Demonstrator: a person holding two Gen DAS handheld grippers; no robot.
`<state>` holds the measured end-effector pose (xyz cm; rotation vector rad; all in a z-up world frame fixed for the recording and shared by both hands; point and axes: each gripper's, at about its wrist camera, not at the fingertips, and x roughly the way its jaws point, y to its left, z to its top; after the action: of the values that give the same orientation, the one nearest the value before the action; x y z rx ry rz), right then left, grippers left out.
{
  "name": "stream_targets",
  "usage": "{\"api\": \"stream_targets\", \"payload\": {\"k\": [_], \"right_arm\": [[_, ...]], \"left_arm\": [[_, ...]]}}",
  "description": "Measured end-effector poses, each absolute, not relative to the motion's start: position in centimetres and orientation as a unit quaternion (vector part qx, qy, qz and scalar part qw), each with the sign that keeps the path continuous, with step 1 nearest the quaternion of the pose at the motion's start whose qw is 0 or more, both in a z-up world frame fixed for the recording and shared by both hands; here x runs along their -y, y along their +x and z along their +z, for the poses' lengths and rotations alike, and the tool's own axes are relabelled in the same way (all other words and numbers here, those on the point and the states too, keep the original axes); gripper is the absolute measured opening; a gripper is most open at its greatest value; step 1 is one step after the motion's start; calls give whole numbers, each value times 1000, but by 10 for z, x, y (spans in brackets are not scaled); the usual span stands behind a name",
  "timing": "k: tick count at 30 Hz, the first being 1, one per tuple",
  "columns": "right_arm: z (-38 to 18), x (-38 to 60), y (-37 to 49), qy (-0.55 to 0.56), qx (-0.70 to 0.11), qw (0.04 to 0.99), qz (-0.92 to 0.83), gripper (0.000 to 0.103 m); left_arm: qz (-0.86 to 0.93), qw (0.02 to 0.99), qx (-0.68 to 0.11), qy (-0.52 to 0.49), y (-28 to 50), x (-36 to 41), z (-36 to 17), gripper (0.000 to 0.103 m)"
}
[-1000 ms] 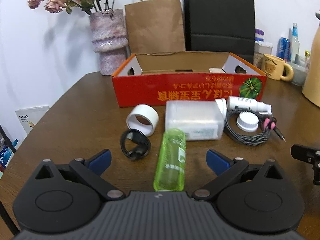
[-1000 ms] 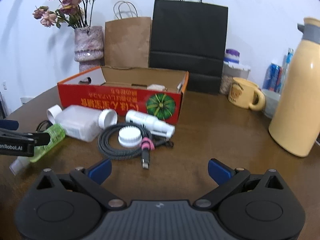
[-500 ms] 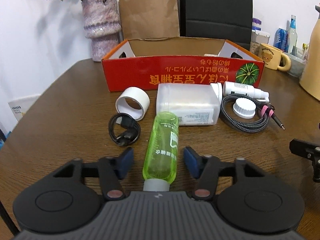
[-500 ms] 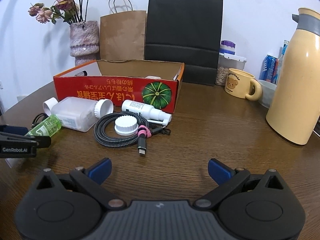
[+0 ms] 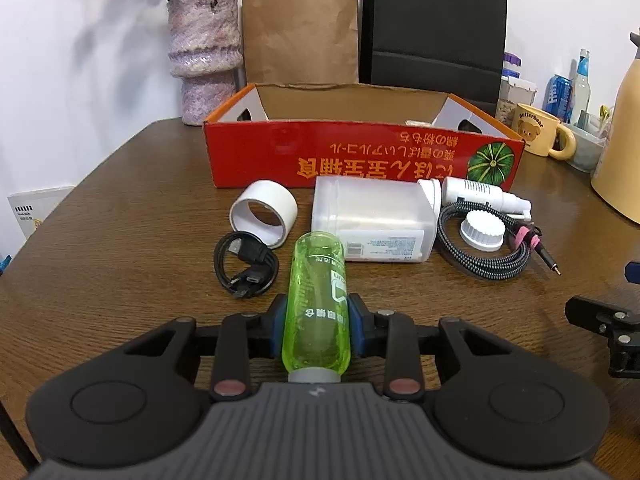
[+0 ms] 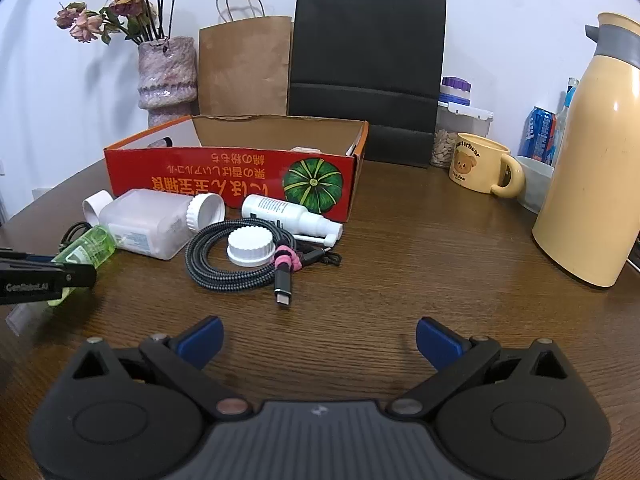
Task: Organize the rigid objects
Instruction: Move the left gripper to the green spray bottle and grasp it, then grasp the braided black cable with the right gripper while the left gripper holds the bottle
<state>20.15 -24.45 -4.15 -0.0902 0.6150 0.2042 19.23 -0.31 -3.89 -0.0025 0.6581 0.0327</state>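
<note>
Left tool [image 5: 317, 330] closing around green bottle [image 5: 318, 300].

Interior floor of the red cardboard box [image 5: 360, 160] is screened by its front wall; only the top of a pale item [image 6: 305, 149] shows above the rim, identity undetermined. The green bottle [image 5: 318, 300] has its cap end concealed behind the left hand-held gripper [image 5: 318, 330] body. The yellow thermos [image 5: 624, 140] is cut off by the left wrist frame edge. Print on the translucent container [image 5: 372, 220] label is too small to read.
</note>
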Motion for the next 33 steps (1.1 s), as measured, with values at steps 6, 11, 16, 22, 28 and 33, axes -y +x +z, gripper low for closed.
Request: {"api": "stream_targets", "payload": {"k": [6,11,16,22,28,33], "right_arm": [[-43,245,204,-44,-303,947,95,103],[-45,243,205,-45,-303,947,98,103],[-47,237,209,-51,-304,946,105,103],[-44,227,221,-50,-296,947,111,103],[-42,211,238,-59,-288,948,121,103],[-44,200,258,-63,-298,945,116,103]], "left_arm": [[14,955,-297,-2,183,4,-29,32],[21,960,-279,-5,179,2,-22,32],[39,961,-275,-20,184,-9,-17,32],[55,963,-260,-36,188,-24,-8,32],[68,963,-255,-42,195,-34,-5,32],[71,963,-257,-45,197,-38,-4,32]]}}
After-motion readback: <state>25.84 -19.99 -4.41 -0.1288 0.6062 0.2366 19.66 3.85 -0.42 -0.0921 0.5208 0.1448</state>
